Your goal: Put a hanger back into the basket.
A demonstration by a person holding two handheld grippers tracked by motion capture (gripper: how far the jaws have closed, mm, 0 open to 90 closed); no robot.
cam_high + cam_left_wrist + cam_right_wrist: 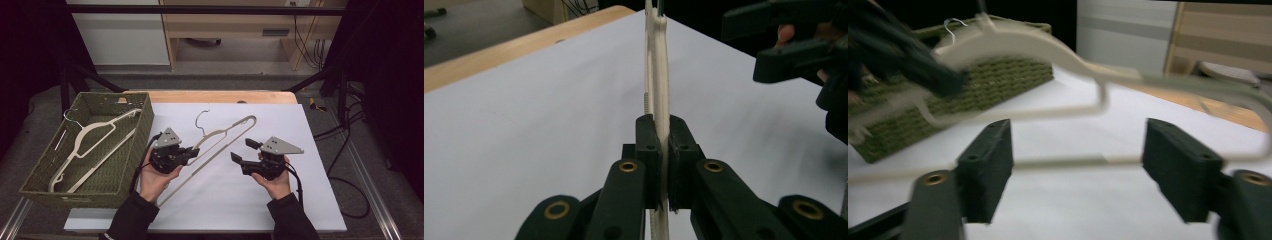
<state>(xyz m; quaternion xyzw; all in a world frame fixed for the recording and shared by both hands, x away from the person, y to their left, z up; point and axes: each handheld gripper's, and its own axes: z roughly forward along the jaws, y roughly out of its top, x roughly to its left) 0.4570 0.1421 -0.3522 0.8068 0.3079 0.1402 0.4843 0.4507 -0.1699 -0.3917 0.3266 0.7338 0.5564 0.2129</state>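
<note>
A cream hanger (227, 137) lies slanted on the white sheet (280, 200), just beside the basket (135, 150) on its open side, its wire hook (201, 120) pointing away from the person; the left gripper (191, 152), nearest the basket, has its jaws clamped together on the hanger's arm, and in the left gripper view the pale bar (660, 100) runs edge-on between the two black pads (647, 150) with no gap on either side; the right gripper (245, 151), well apart from the basket beyond the hanger's far end, holds nothing, its jaws standing wide apart; in the right gripper view the hanger (1048, 55) hangs blurred ahead of the spread pads (988, 165), the basket (998, 82) behind it; a second cream hanger (95, 145) lies inside the basket, resting on its floor.
</note>
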